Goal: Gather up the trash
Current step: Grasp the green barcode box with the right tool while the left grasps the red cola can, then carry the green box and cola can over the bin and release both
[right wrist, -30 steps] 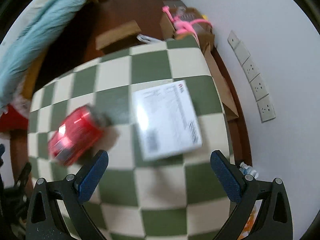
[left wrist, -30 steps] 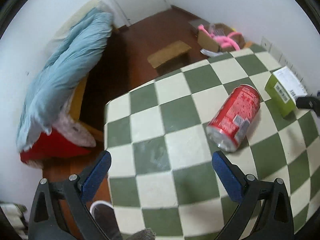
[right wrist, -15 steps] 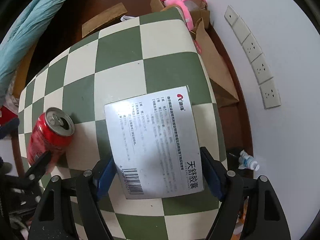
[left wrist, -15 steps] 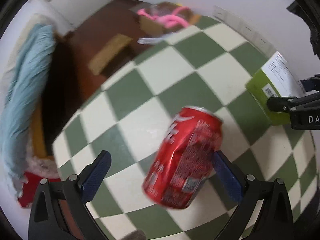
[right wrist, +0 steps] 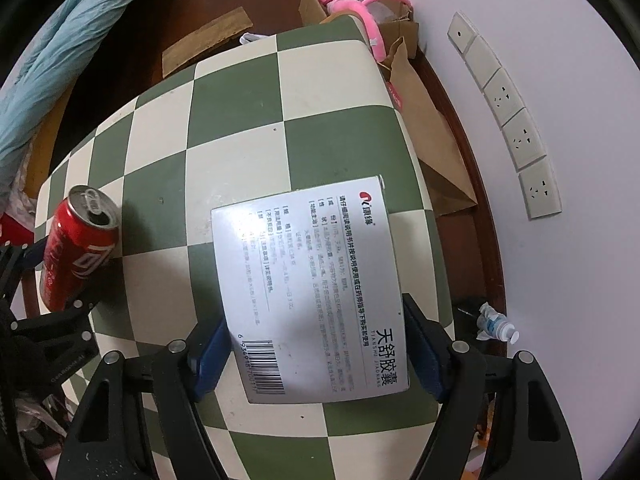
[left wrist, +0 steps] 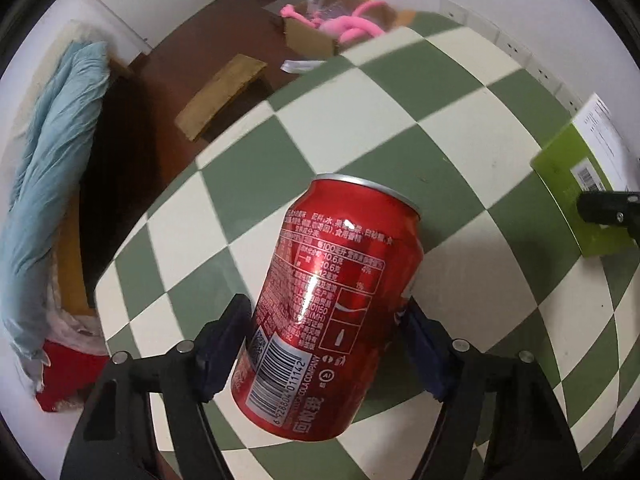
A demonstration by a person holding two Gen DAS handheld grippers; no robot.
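Left wrist: left gripper (left wrist: 326,338) has its jaws pinching the red soda can (left wrist: 336,304) at its lower half, can tilted over the green-and-cream checkered worktop (left wrist: 360,128). Right wrist: right gripper (right wrist: 316,354) jaws clamp the white-faced medicine box (right wrist: 308,280) on both sides, barcode end nearest the camera. Can sits near the worktop's left edge, box toward the right edge, well apart.

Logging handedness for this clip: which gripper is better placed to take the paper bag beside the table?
Right, tentatively: the paper bag lies off its side of the table. But its fingers hold the box; the left holds the can.
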